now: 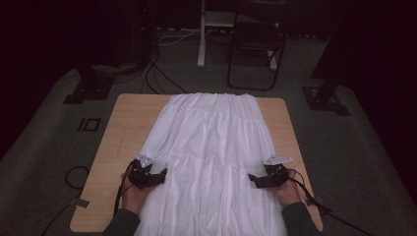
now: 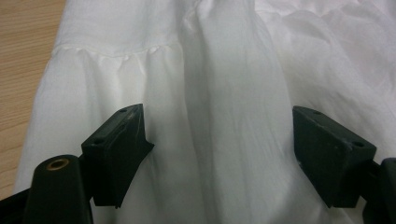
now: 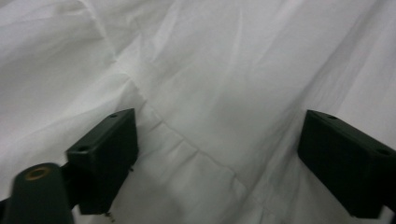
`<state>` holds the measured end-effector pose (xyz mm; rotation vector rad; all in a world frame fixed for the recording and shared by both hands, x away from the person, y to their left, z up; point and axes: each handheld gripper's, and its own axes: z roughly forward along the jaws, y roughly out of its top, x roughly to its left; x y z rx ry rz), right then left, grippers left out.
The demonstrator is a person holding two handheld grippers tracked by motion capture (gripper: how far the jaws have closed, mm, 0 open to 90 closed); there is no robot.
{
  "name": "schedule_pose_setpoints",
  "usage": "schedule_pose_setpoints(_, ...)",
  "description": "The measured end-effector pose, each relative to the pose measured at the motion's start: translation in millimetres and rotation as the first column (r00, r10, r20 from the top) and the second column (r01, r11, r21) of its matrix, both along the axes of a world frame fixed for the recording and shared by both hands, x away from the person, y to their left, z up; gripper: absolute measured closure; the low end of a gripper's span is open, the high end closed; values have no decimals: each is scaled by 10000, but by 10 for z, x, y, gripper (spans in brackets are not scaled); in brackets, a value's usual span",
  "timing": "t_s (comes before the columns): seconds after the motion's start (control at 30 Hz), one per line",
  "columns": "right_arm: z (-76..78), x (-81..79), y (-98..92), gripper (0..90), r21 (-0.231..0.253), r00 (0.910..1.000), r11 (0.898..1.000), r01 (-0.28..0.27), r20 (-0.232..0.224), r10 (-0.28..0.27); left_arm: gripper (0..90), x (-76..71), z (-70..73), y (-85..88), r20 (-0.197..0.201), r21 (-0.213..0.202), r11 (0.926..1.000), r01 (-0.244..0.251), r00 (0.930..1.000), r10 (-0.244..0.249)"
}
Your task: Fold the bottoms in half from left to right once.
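Your left tongs (image 1: 156,175) and right tongs (image 1: 256,180) in high view over white skirt (image 1: 211,147) spread lengthwise on desk (image 1: 123,128), left gripper view, jaws wide apart above gathered seam, pinching nothing, right gripper view, jaws likewise spread over fabric folds.

dim high view, dark surroundings
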<state>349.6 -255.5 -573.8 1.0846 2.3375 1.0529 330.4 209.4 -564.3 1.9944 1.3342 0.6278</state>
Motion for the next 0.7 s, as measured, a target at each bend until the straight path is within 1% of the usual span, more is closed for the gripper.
schedule_pose_setpoints(0.03,1,-3,-1,141,21,10000,10000,-86,15,86,208,0,0,-1,5,0,10000,-25,10000,25)
schedule_pose_setpoints(0.13,1,2,-3,142,39,10000,10000,-70,28,70,229,4,1,-1,19,-37,9999,-94,10000,94)
schedule_pose_setpoints(0.17,0,-4,2,143,50,10000,10000,72,32,-72,229,14,4,1,43,-26,9999,-152,9999,152)
schedule_pose_setpoints(0.2,0,-14,14,143,63,9998,9997,222,12,-222,247,19,6,-2,49,-31,9998,-215,9998,215)
schedule_pose_setpoints(0.27,0,-15,12,143,66,9997,9997,228,15,-228,261,27,12,-5,-2,-28,9997,-234,9997,234)
schedule_pose_setpoints(0.3,0,-17,13,143,67,9997,9997,242,8,-242,267,30,18,2,-10,-13,9999,-163,9999,163)
schedule_pose_setpoints(0.37,0,-17,14,142,63,9997,9997,247,12,-247,353,22,42,34,26,-80,9998,-203,9998,204)
schedule_pose_setpoints(0.4,0,-17,14,142,62,9997,9997,249,11,-249,352,22,42,34,26,-80,9998,-203,9998,204)
schedule_pose_setpoints(0.43,0,-17,14,141,63,9997,9997,249,8,-249,351,-9,137,76,409,-255,9996,-138,9991,149)
schedule_pose_setpoints(0.47,-1,-17,14,141,59,9997,9997,242,16,-242,348,-32,211,104,786,-320,9994,-89,9968,114)
schedule_pose_setpoints(0.5,-1,-17,15,142,60,9997,9997,244,16,-244,327,-50,287,141,1059,-438,9990,7,9944,40)
schedule_pose_setpoints(0.53,-1,-17,15,142,60,9997,9997,244,16,-244,291,-50,287,141,1059,-438,9990,7,9944,40)
schedule_pose_setpoints(0.57,0,-17,15,141,60,9997,9997,247,10,-247,291,-71,421,252,1358,-972,9952,84,9907,49)
schedule_pose_setpoints(0.6,0,-17,15,141,60,9997,9997,247,10,-247,279,-74,458,311,1482,-1097,9940,-59,9887,223)
schedule_pose_setpoints(0.63,0,-18,15,141,57,9997,9997,247,10,-247,268,-70,474,371,1504,-1087,9938,-244,9878,407)
schedule_pose_setpoints(0.7,0,-18,15,141,60,9997,9997,250,9,-250,267,-37,432,489,1265,-1084,9919,-663,9887,799)
